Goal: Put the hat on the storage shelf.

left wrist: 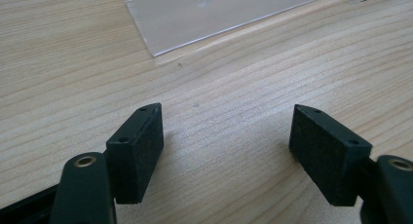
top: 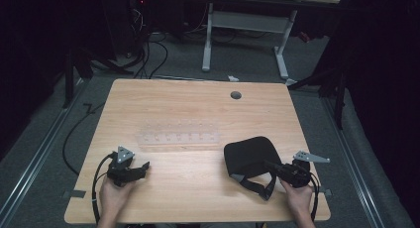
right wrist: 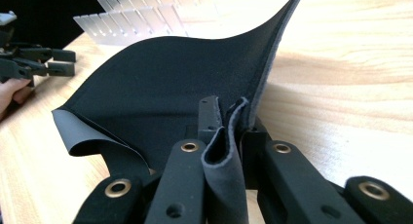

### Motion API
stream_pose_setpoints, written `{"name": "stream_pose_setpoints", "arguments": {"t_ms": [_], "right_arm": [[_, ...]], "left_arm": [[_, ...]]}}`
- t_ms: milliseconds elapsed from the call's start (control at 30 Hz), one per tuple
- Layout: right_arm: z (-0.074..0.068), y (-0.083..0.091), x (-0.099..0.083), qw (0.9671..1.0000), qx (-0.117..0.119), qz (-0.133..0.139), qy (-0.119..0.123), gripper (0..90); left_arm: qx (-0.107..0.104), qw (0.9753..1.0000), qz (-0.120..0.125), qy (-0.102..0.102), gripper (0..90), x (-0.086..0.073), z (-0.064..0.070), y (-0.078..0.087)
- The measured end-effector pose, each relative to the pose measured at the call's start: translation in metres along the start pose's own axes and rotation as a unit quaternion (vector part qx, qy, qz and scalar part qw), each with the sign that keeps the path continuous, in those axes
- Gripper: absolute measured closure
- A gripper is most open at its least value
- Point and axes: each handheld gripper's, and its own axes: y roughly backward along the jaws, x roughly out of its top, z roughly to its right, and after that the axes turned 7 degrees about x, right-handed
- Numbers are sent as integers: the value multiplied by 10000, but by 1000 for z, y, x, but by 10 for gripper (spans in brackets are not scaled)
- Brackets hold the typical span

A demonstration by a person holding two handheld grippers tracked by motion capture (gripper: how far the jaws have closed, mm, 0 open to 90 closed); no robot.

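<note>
Bench (top: 198, 198): light wood-grain top with a round grey cable hole on its far side; we count three items on it, listed by size.

Item one: black soft fabric pad with straps (top: 247, 156), a limp, neoprene-like sheet, grey on its underside. It lies directly ahead of the right hand-held gripper (top: 274, 167), its near edge caught there. We judge it light, floppy and non-fragile; it will drape and fold rather than keep its shape, and it should grip well against the jaw pads. We would take hold at a hem or strap, since the middle offers nothing to pinch.

Item two: clear plastic slotted rack (top: 178, 138), flat and rigid-looking, ahead of both hand-held grippers and between them, just beyond the left one's reach.

Item three: right hand-held gripper, jaws narrowed on a doubled fold of the fabric.

Item four: left hand-held gripper (top: 144, 166), jaws wide apart, nothing between them, low over bare bench.

Notes on views: the right gripper view shows the pinched fold (right wrist: 225, 151) and the sheet lifting in a curve, which the high view does not resolve. The left gripper view shows the rack's near corner (left wrist: 156, 51) and the bare wood between the pads. The high view gives the overall layout and the straps trailing beside the right hand.
</note>
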Motion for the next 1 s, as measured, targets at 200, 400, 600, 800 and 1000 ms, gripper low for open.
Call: {"name": "stream_pose_setpoints", "arguments": {"t_ms": [200,400,600,800,1000], "right_arm": [[-4,4,3,10000,-5,10,13,846],[-9,7,9,10000,-23,-2,66,846],[-12,5,12,9999,2,-51,86,846],[-19,2,21,9998,30,-83,152,846],[-28,-2,29,9996,103,-82,239,845]], "left_arm": [[29,10000,14,1,290,0,0,-1],[58,10000,26,29,291,0,1,-1],[17,10000,-10,11,267,-1,2,0],[6,10000,-22,21,260,-1,2,0],[-35,9999,-97,-53,248,-1,5,1]]}}
